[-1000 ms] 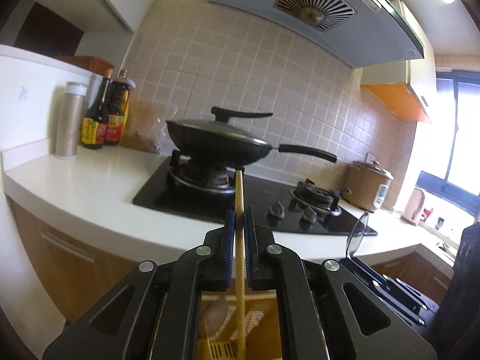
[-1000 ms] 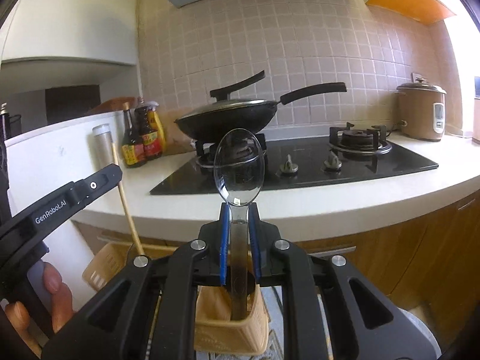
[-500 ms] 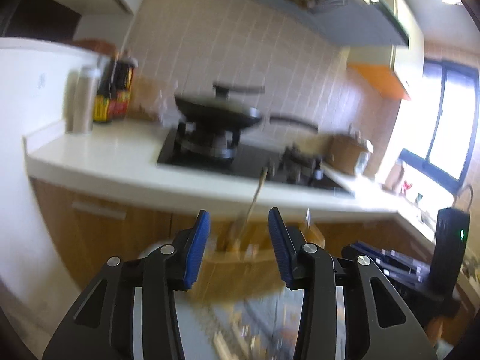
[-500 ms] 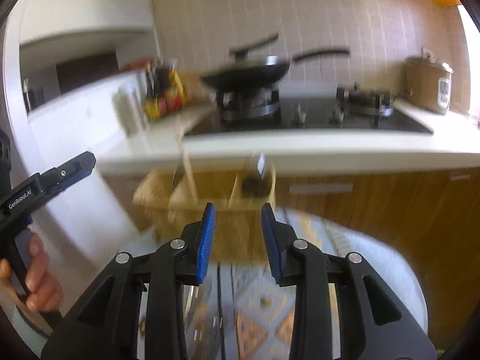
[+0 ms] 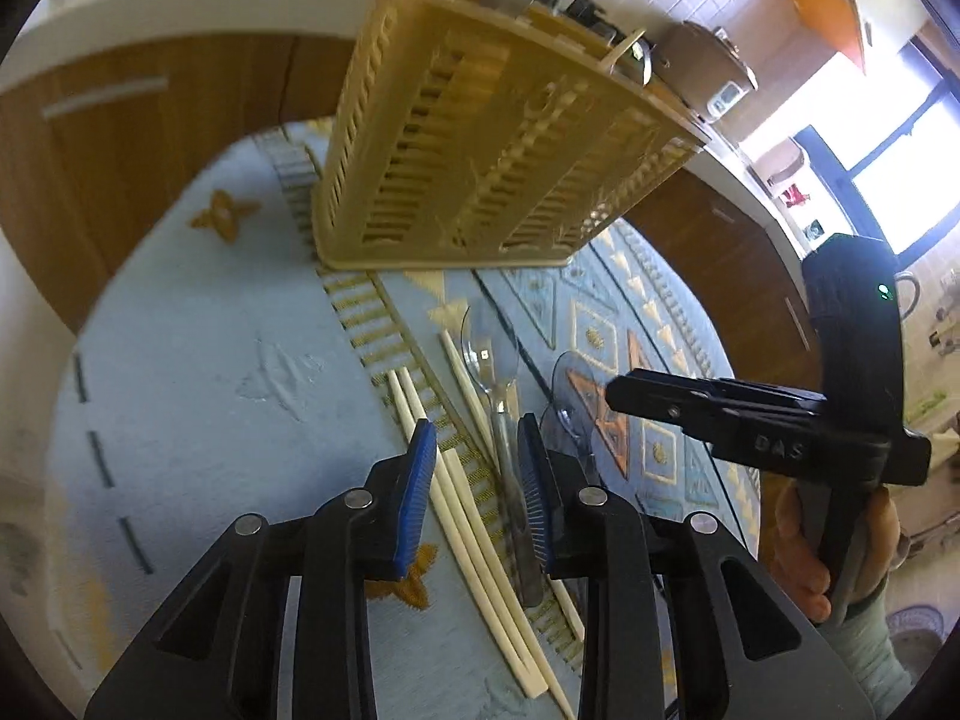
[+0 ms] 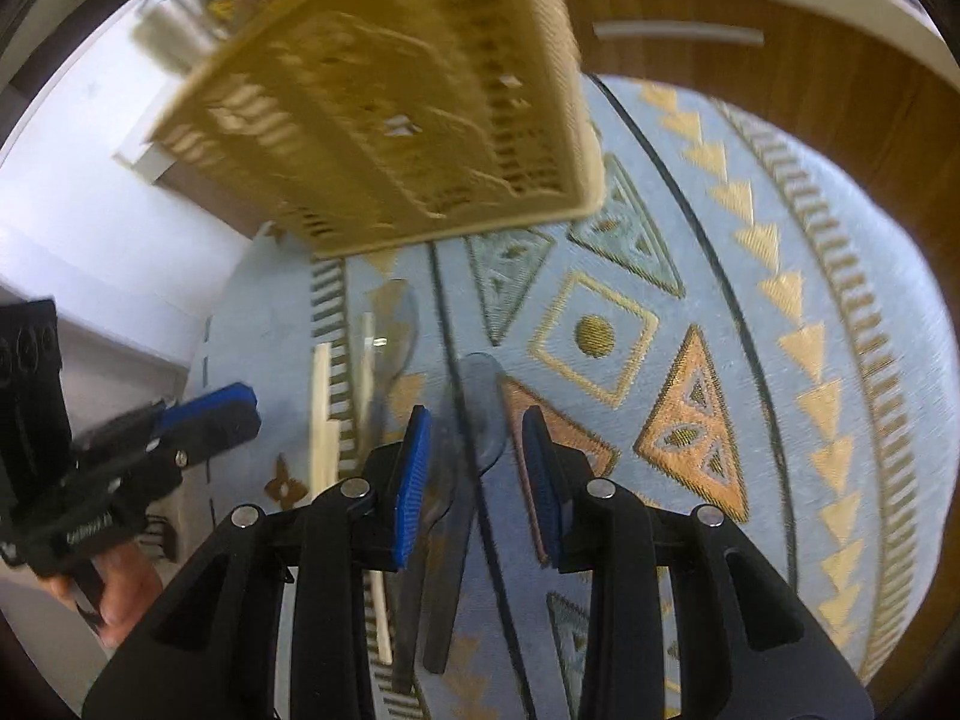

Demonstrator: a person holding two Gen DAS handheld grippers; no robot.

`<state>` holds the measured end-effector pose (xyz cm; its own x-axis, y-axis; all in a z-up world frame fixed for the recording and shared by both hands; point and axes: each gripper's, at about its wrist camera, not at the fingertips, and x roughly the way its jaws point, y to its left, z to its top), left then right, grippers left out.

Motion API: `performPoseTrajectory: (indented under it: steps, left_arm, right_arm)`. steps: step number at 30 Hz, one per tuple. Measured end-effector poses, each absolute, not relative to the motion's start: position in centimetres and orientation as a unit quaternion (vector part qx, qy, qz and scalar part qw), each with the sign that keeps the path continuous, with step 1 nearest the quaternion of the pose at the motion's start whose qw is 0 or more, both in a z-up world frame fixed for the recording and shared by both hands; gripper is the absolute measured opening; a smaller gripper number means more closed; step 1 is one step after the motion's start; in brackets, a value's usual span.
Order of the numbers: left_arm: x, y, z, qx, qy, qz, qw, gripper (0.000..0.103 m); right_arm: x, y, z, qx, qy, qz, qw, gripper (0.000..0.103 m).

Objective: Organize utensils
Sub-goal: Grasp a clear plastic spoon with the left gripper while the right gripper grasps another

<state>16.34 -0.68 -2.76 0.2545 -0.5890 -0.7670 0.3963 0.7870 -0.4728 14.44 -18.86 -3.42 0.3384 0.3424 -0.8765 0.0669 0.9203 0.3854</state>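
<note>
**Both tongs down for the next pick**

The left gripper [image 5: 474,474], jaws just narrowing, stood spread over chopsticks [image 5: 462,516]; the right gripper [image 6: 474,468] stood spread, straddling a clear spoon [image 6: 480,408]. Both pinched nothing, apparently lining up utensils for the yellow basket [image 5: 480,144] beyond.

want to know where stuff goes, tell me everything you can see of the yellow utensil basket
The basket is a tan-yellow plastic caddy, boxy, its walls slotted with rows of narrow openings and a moulded pattern. It stands upright on the blue patterned rug, in front of the wooden cabinets. A chopstick tip and a clear spoon bowl stick up above its rim. Loose chopsticks and spoons lie on the rug just short of its base; neither gripper touches it.
</note>
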Motion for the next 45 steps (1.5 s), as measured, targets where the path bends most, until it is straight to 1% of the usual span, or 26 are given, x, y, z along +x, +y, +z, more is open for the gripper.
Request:
performPoseTrajectory:
  steps: [4, 6, 7, 8, 9, 10, 11, 12, 17, 23, 29, 31, 37, 39, 41, 42, 43, 44, 45]
  left_arm:
    - [17.7, -1.9, -3.5, -0.083, 0.522, -0.314, 0.789, 0.026]
    - [18.3, -2.6, -3.9, -0.084, 0.521, -0.317, 0.788, 0.026]
    - [18.6, -2.9, -4.1, -0.084, 0.520, -0.317, 0.789, 0.027]
    - [18.9, -3.3, -4.3, -0.080, 0.518, -0.316, 0.790, 0.029]
    - [19.3, -3.8, -4.2, -0.079, 0.517, -0.316, 0.792, 0.031]
    - [19.7, -4.2, -4.2, -0.077, 0.515, -0.313, 0.794, 0.035]
    - [19.9, -4.6, -4.2, -0.076, 0.512, -0.310, 0.798, 0.038]
    - [20.0, -4.8, -4.2, -0.077, 0.509, -0.309, 0.800, 0.039]
    - [20.8, -6.6, -4.5, -0.068, 0.514, -0.309, 0.797, 0.040]
    - [21.1, -9.0, -4.9, -0.028, 0.509, -0.294, 0.809, 0.040]
    - [21.2, -10.0, -4.7, -0.019, 0.513, -0.294, 0.806, 0.039]
    - [21.2, -10.9, -5.1, -0.007, 0.523, -0.294, 0.800, 0.039]
    - [19.9, -12.6, -5.1, 0.062, 0.508, -0.271, 0.815, 0.039]
    - [19.6, -13.1, -5.1, 0.078, 0.504, -0.267, 0.817, 0.042]
    - [19.4, -13.4, -5.2, 0.084, 0.501, -0.265, 0.819, 0.042]
    - [19.3, -13.6, -5.2, 0.087, 0.500, -0.265, 0.820, 0.042]
    - [19.2, -13.7, -5.2, 0.088, 0.499, -0.266, 0.820, 0.042]
    - [19.2, -13.7, -5.2, 0.087, 0.498, -0.268, 0.820, 0.042]
    - [19.2, -13.6, -5.2, 0.086, 0.498, -0.269, 0.820, 0.040]
  right_arm:
    - [15.6, -19.0, -5.4, 0.194, 0.581, 0.082, 0.786, 0.029]
    - [15.7, -18.6, -5.4, 0.185, 0.576, 0.083, 0.792, 0.029]
    - [15.8, -18.5, -5.4, 0.181, 0.577, 0.083, 0.792, 0.026]
    - [16.1, -18.4, -5.3, 0.177, 0.577, 0.086, 0.793, 0.021]
    - [16.0, -18.0, -5.4, 0.173, 0.579, 0.094, 0.791, 0.012]
    - [16.0, -17.7, -5.5, 0.168, 0.582, 0.096, 0.789, 0.006]
    - [16.0, -17.4, -5.7, 0.163, 0.584, 0.096, 0.790, 0.004]
    - [15.8, -17.3, -5.8, 0.157, 0.582, 0.097, 0.792, 0.004]
    - [16.1, -17.7, -5.8, 0.138, 0.573, 0.085, 0.803, 0.003]
    - [15.8, -19.9, -5.8, 0.146, 0.575, 0.085, 0.800, 0.003]
    - [16.1, -22.6, -5.9, 0.161, 0.581, 0.086, 0.793, 0.003]
    - [15.8, -23.5, -5.9, 0.165, 0.585, 0.088, 0.790, 0.003]
    - [15.5, -25.3, -5.6, 0.184, 0.588, 0.100, 0.781, 0.003]
    - [15.8, -26.2, -5.6, 0.199, 0.588, 0.104, 0.777, 0.004]
    - [16.0, -27.3, -5.5, 0.216, 0.588, 0.103, 0.773, 0.006]
    - [15.9, -28.3, -5.3, 0.224, 0.588, 0.102, 0.771, 0.013]
    - [15.9, -28.5, -5.2, 0.229, 0.588, 0.103, 0.769, 0.026]
    - [16.0, -28.7, -5.1, 0.230, 0.589, 0.102, 0.768, 0.034]
    - [16.0, -28.8, -5.0, 0.220, 0.588, 0.095, 0.772, 0.046]
